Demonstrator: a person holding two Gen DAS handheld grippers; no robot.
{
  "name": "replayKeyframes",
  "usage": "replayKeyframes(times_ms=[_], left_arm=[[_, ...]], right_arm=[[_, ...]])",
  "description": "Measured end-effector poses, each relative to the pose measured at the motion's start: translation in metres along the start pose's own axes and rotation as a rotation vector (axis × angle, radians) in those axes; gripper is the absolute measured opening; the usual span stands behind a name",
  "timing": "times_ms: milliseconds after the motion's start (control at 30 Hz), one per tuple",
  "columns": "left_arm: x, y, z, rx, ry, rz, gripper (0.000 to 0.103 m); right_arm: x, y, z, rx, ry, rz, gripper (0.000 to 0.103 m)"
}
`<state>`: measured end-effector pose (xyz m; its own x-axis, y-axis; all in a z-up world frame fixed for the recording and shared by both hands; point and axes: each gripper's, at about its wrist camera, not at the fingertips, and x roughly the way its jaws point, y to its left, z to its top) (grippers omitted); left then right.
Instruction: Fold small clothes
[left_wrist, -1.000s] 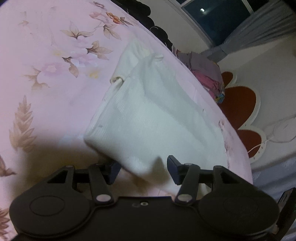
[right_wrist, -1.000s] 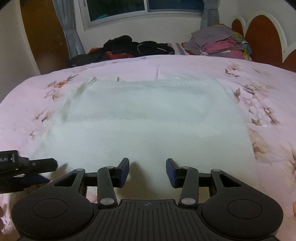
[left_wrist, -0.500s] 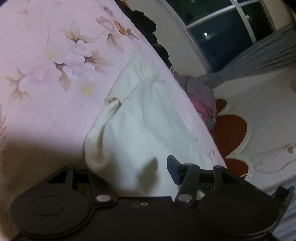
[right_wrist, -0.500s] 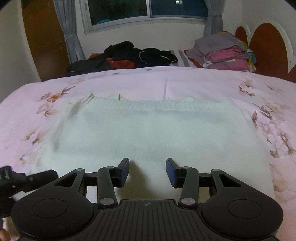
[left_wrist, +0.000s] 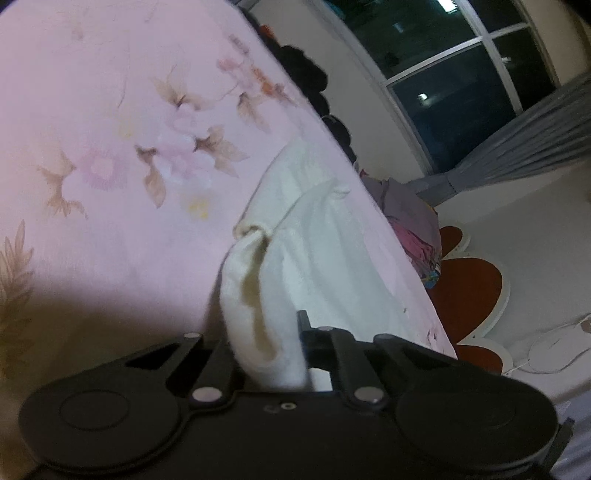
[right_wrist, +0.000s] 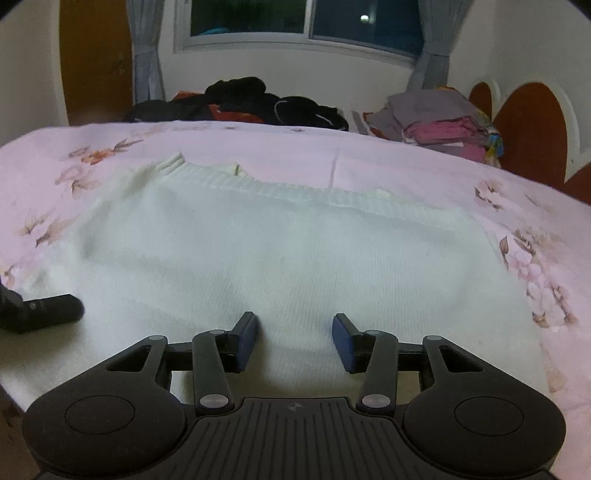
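On our left, the left gripper (left_wrist: 267, 354) is pinched tight on the near corner of the white knit garment (right_wrist: 280, 258), fabric bunched up between its fingers. The garment lies flat on the pink floral bedspread (right_wrist: 424, 166), its long axis running nine to three across us, ribbed hem at twelve o'clock. The right gripper (right_wrist: 293, 341) hovers over the near edge, jaws spread, nothing between them, cloth dead ahead at twelve. We judge it must bite that edge next. The dark clothes heap (right_wrist: 258, 101) at eleven and the folded stack (right_wrist: 443, 123) at one sit well apart, nothing blocking.
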<state>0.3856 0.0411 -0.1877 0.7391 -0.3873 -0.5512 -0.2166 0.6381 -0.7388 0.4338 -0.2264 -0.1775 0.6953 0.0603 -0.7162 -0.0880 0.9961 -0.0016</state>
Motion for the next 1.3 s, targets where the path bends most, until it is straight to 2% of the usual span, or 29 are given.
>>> replayKeyframes(times_ms=[100,200,267,400,533,633,700,867,933,1000,1167,1300], left_arm=[[-0.007,-0.015,-0.003,0.067,-0.032,0.010,0.007],[-0.011,-0.037,-0.007,0.147,-0.063,0.044,0.007],[-0.014,-0.056,-0.011,0.207,-0.083,0.060,0.007],[-0.015,-0.105,-0.026,0.366,-0.112,0.044,0.007],[0.000,-0.158,-0.056,0.526,-0.085,-0.013,0.007],[0.018,-0.191,-0.092,0.650,-0.019,-0.069,0.007],[0.030,-0.202,-0.116,0.725,0.026,-0.079,0.007],[0.062,-0.203,-0.172,0.880,0.167,-0.047,0.009],[0.064,-0.201,-0.187,0.937,0.181,-0.033,0.014],[0.060,-0.200,-0.196,0.954,0.182,-0.039,0.022],[0.045,-0.201,-0.207,1.001,0.228,-0.087,0.040],[0.019,-0.186,-0.189,0.949,0.235,-0.087,0.044]], right_arm=[[-0.001,-0.005,0.003,0.018,0.006,0.025,0.047],[-0.004,-0.019,0.006,0.063,0.003,0.092,0.048],[-0.011,-0.033,0.008,0.114,-0.011,0.129,0.048],[-0.031,-0.067,0.009,0.190,-0.046,0.151,0.048],[-0.051,-0.106,0.008,0.232,-0.067,0.136,0.048],[-0.064,-0.141,0.003,0.284,-0.075,0.116,0.048],[-0.071,-0.162,-0.003,0.312,-0.074,0.097,0.048],[-0.083,-0.201,-0.016,0.367,-0.064,0.071,0.048],[-0.089,-0.211,-0.021,0.390,-0.069,0.091,0.048],[-0.093,-0.214,-0.022,0.406,-0.075,0.126,0.048],[-0.088,-0.205,-0.013,0.429,-0.041,0.266,0.048],[-0.068,-0.193,-0.008,0.415,0.015,0.295,0.048]])
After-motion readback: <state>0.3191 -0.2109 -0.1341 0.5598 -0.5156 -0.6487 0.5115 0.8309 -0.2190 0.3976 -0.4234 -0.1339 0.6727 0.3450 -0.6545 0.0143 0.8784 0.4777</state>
